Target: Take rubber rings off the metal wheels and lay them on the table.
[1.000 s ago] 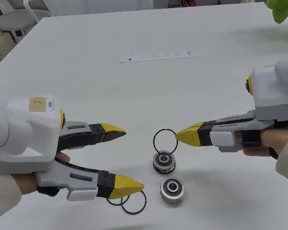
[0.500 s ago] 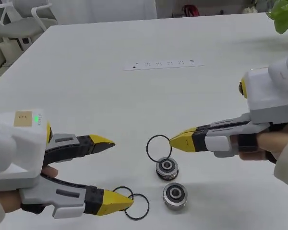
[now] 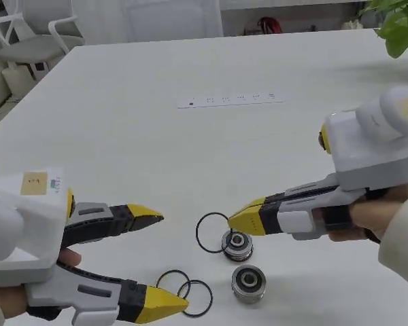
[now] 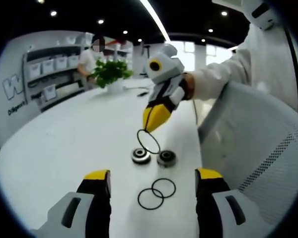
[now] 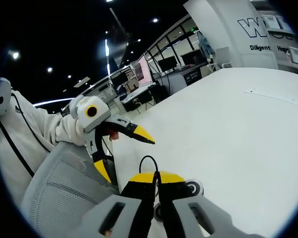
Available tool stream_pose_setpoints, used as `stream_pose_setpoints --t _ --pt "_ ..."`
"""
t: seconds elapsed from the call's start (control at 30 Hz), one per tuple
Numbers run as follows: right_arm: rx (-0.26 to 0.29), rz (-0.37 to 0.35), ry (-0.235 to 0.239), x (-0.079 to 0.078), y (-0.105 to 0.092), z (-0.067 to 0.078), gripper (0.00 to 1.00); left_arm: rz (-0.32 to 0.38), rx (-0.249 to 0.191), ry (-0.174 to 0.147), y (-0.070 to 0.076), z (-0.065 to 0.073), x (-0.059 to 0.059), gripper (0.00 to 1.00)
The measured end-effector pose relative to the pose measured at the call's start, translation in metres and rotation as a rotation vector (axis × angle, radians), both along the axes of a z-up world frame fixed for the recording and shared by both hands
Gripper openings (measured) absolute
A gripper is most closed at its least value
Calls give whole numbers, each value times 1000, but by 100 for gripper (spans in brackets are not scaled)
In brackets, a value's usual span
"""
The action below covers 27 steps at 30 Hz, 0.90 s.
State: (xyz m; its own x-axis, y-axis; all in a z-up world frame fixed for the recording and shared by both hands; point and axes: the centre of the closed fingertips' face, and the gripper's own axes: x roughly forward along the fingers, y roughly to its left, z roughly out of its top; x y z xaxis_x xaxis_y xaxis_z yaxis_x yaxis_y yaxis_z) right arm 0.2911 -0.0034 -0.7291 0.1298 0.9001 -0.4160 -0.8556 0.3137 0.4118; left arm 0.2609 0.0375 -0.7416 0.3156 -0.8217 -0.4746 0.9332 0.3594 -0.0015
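Since a second ago the right gripper [image 3: 239, 221] has come down and leftward. The rubber ring [image 3: 197, 232] it carries was behind the far wheel [image 3: 236, 244] and now hangs just beside it, on its left and low over the table [image 3: 190, 149].

Right jaws: closed, pinching the ring by one edge only; the right gripper view shows the loop standing up past the yellow tips.
Left gripper [image 3: 156, 260]: jaws wide, holding nothing, lower tip just beside the two loose rings [image 3: 187, 288] lying overlapped on the table.
Near wheel [image 3: 248, 282] sits in front of the far one. I cannot tell whether either wheel carries a ring.

Step in hand, as judged: laying this ring down.

Risks:
- Ring is touching or nearly touching the far wheel; released here it may lean on or drape over the wheel rather than lie flat.
- Edge pinch is thin; the rubber may slip out early and roll.
- Left lower tip may nudge the laid rings.
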Motion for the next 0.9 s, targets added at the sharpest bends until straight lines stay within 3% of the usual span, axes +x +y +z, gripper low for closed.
stream_pose_setpoints --t 0.5,0.9 --pt "-59 63 22 -13 7 -22 0 -24 22 43 -3 -15 -7 73" --pt "-84 69 38 -18 6 -39 0 -12 23 55 0 -18 -6 73"
